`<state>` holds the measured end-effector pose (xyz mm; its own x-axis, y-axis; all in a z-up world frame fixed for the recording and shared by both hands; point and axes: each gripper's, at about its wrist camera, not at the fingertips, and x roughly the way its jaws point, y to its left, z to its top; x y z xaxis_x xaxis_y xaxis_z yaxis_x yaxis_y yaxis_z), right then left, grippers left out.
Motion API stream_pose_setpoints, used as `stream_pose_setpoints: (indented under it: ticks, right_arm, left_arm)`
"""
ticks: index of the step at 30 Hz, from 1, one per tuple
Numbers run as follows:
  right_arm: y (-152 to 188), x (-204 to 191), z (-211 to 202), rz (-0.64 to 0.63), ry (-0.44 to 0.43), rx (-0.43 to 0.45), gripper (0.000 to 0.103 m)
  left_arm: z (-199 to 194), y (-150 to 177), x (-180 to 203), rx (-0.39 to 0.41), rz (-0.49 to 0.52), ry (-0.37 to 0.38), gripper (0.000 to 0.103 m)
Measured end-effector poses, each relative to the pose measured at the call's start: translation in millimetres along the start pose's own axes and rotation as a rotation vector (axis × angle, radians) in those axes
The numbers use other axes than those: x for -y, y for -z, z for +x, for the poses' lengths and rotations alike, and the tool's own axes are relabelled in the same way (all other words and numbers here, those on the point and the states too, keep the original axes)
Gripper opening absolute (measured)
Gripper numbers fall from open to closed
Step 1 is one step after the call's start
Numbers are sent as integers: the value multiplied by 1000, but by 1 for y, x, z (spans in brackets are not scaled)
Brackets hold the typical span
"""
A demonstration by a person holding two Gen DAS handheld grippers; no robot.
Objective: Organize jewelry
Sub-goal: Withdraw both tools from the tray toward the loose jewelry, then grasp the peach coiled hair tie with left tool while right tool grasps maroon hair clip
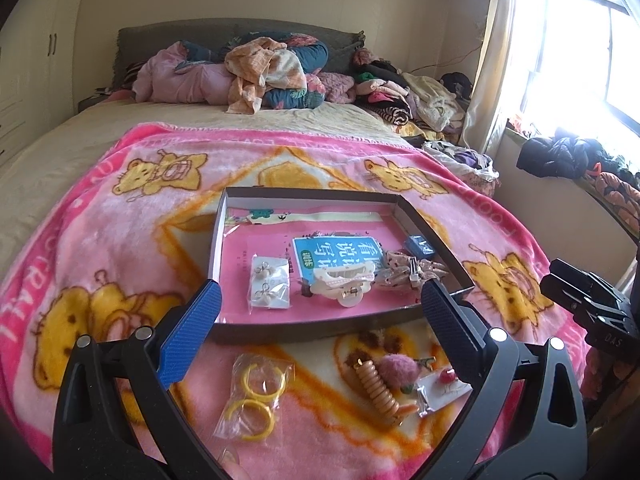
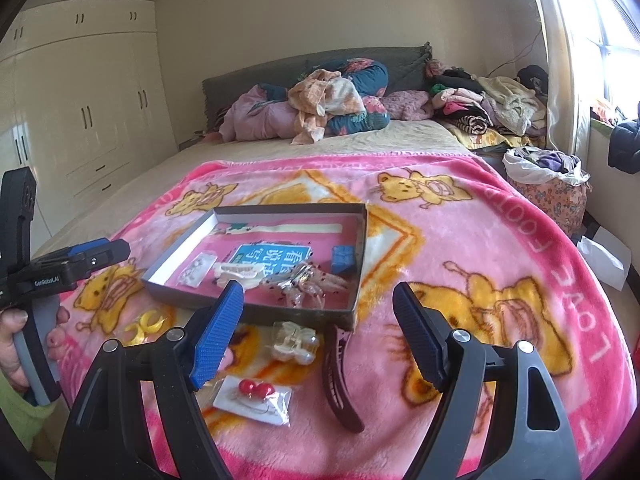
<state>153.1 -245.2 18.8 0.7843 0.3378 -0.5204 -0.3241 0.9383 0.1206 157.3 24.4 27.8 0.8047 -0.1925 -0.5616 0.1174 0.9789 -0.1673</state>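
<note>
the left gripper [image 1: 320,300] hangs over the pink fleece blanket with yellow bear prints [image 1: 120,240], its blue-padded jaws spread wide with nothing between them. just below and between its fingers lie a clear packet of yellow plastic hoop rings [image 1: 255,398] and, to their right, a tan ribbed spiral hair clip [image 1: 378,394] beside a fuzzy pink pom-pom piece [image 1: 398,368].

the right gripper [image 2: 318,312] also stands wide apart, gripping nothing. nearest under it sit a white card with red round earrings in a clear sleeve [image 2: 254,398], a dark brown curved plastic hair claw [image 2: 340,380], and a cream bow-shaped clip [image 2: 294,342].

just past both sets of fingertips rests the shallow grey cardboard box lid with a pink lining [image 2: 356,240], holding a carded pair of pearl earrings [image 1: 270,282], a cream hair claw [image 1: 344,284], a spotted pink fabric bow [image 2: 308,284] and a small blue box [image 2: 342,258].

far beyond, crumpled clothes [image 2: 340,104] pile against the grey headboard [image 2: 256,76].
</note>
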Motion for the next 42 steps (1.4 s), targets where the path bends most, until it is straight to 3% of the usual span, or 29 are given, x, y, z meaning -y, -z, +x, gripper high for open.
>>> stream_pose_setpoints:
  ticks: [25, 42]
  right_arm:
    - [35, -30, -4, -50, -21, -80, 75]
    - [57, -29, 13, -63, 23, -140, 75]
  left_arm:
    - [-9, 44, -8, -73, -13, 41, 91]
    - [12, 81, 27, -170, 53, 126, 91]
